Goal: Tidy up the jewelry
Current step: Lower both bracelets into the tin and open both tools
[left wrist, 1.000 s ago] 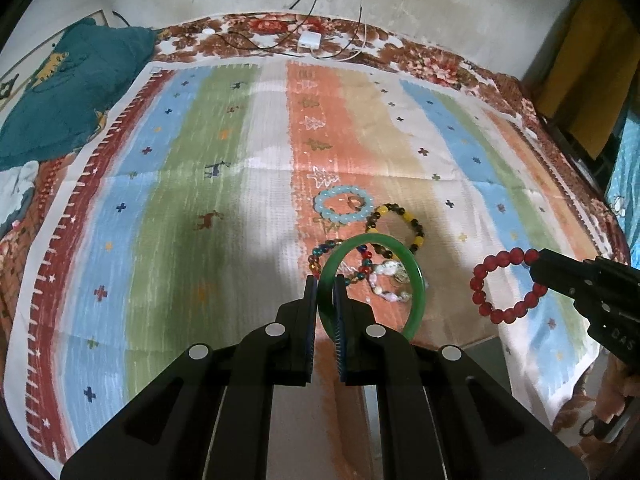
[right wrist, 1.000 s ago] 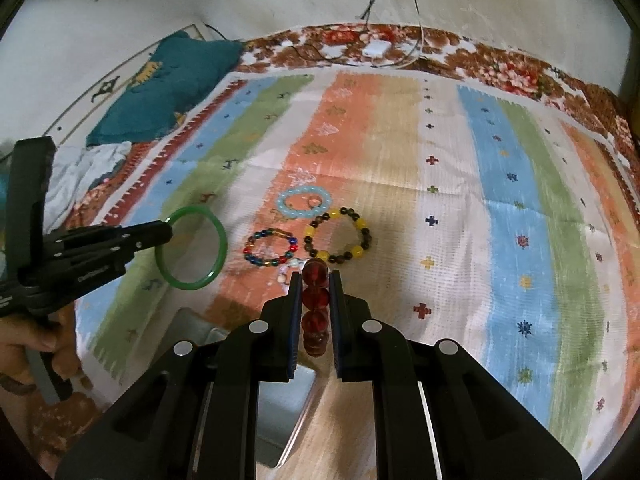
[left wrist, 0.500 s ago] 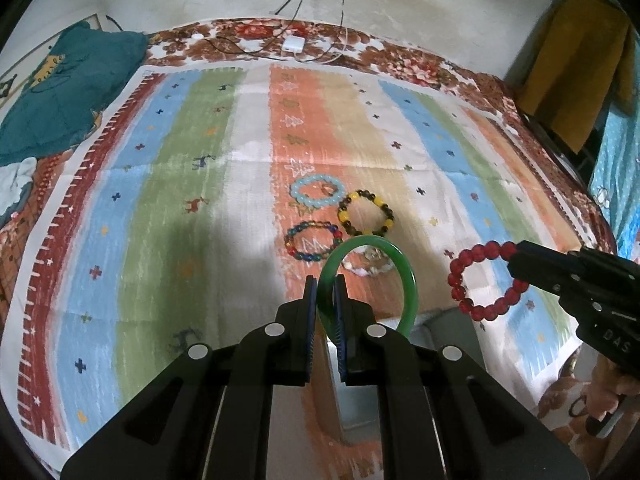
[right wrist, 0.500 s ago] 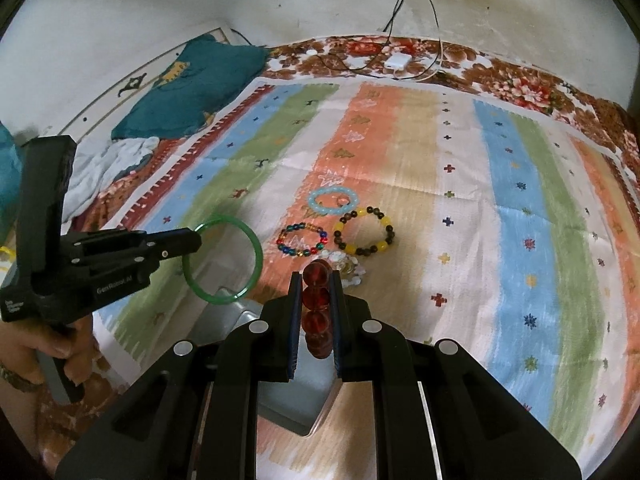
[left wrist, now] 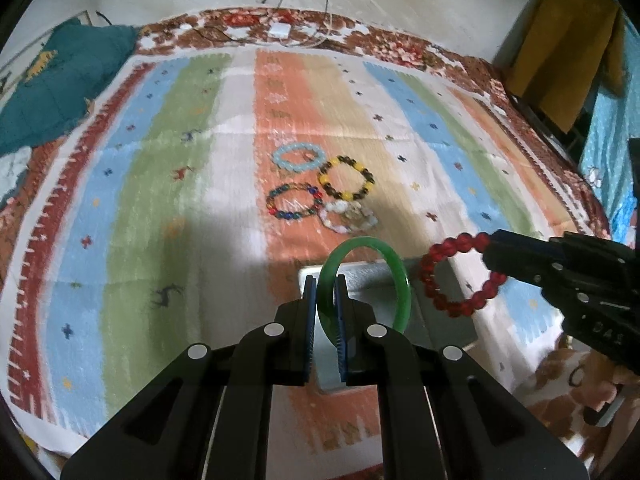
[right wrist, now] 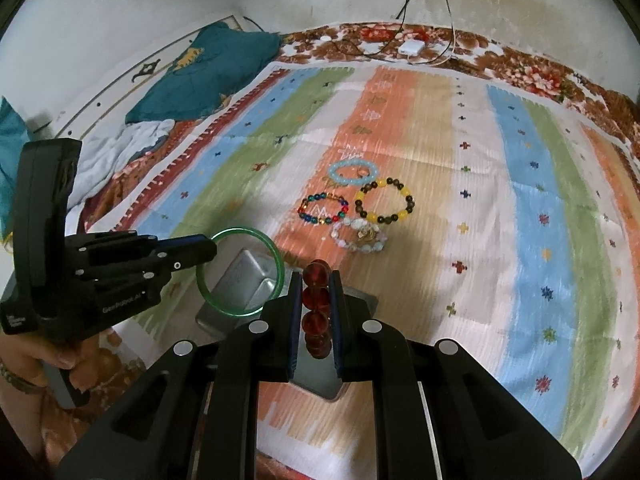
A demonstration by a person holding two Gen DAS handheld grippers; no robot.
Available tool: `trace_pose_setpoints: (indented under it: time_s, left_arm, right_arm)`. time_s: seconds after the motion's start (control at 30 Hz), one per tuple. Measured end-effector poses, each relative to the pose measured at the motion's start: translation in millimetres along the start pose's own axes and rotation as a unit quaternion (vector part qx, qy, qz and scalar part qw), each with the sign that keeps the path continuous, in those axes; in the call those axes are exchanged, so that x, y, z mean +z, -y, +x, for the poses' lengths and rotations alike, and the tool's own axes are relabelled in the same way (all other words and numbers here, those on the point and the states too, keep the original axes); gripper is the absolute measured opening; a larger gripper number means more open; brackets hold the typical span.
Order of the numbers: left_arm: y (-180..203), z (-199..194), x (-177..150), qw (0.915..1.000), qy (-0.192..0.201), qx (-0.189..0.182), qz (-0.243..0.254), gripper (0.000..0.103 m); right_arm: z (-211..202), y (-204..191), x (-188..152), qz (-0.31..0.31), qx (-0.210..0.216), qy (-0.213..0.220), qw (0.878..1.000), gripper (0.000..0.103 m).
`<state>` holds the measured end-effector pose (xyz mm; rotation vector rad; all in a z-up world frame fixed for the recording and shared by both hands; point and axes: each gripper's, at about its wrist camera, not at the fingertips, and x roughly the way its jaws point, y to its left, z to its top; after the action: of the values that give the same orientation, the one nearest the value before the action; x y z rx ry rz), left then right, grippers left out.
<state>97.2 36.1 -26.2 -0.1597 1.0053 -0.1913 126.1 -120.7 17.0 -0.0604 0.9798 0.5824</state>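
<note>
My left gripper (left wrist: 325,285) is shut on a green bangle (left wrist: 394,272), held upright above a silver metal tray (left wrist: 360,276). My right gripper (right wrist: 316,280) is shut on a red bead bracelet (right wrist: 316,300), seen edge-on, over the same tray (right wrist: 244,280). In the left wrist view the red bracelet (left wrist: 452,304) hangs from the right gripper (left wrist: 490,254) at the right. In the right wrist view the left gripper (right wrist: 212,248) holds the bangle (right wrist: 276,256) at the left. On the striped cloth beyond lie a light blue bracelet (left wrist: 298,158), a yellow-and-brown one (left wrist: 346,178), a multicoloured one (left wrist: 294,202) and a pale stone one (left wrist: 348,216).
A striped cloth (left wrist: 160,200) covers the bed. A teal cloth (right wrist: 208,68) and white cloth (right wrist: 116,148) lie at the far left. A white charger (right wrist: 412,46) with cables rests by the wall. A person's hand (right wrist: 36,364) grips the left tool. A yellow garment (left wrist: 560,52) hangs at right.
Both grippers have drawn back toward the near edge of the bed with their bracelets. The loose bracelets now sit farther ahead and the metal tray has come into view beneath the grippers.
</note>
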Motion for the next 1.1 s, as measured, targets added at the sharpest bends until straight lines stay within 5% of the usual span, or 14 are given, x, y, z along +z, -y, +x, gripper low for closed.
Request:
trace_pose_setpoints:
  time_s: [0.13, 0.17, 0.2, 0.27, 0.73, 0.9, 1.1]
  left_arm:
    - [5, 10, -6, 0.9996, -0.029, -0.005, 0.004, 0.010]
    - [5, 13, -7, 0.9994, -0.034, -0.004, 0.001, 0.011]
    - [3, 13, -7, 0.9994, -0.033, 0.001, -0.003, 0.012]
    - [-2, 12, -5, 0.9995, -0.027, 0.007, -0.011, 0.021]
    - [-25, 9, 5, 0.9986, -0.019, 0.018, -0.047, 0.062]
    - [-26, 12, 12, 0.9985, -0.008, 0.031, -0.044, 0.085]
    - [-34, 19, 21, 0.9970, -0.004, 0.049, -0.059, 0.097]
  right_arm:
    - [4, 2, -6, 0.009, 0.014, -0.015, 1.000, 0.015]
    - [5, 3, -7, 0.013, 0.017, -0.018, 1.000, 0.021]
    - [6, 4, -7, 0.017, 0.019, -0.021, 0.999, 0.040]
    - [5, 6, -7, 0.019, 0.013, -0.014, 1.000, 0.049]
    - [16, 26, -1, 0.039, -0.020, -0.017, 0.999, 0.062]
    - [25, 34, 3, 0.046, -0.027, -0.027, 0.998, 0.068]
    - [37, 42, 10, 0.056, -0.036, -0.037, 0.997, 0.079]
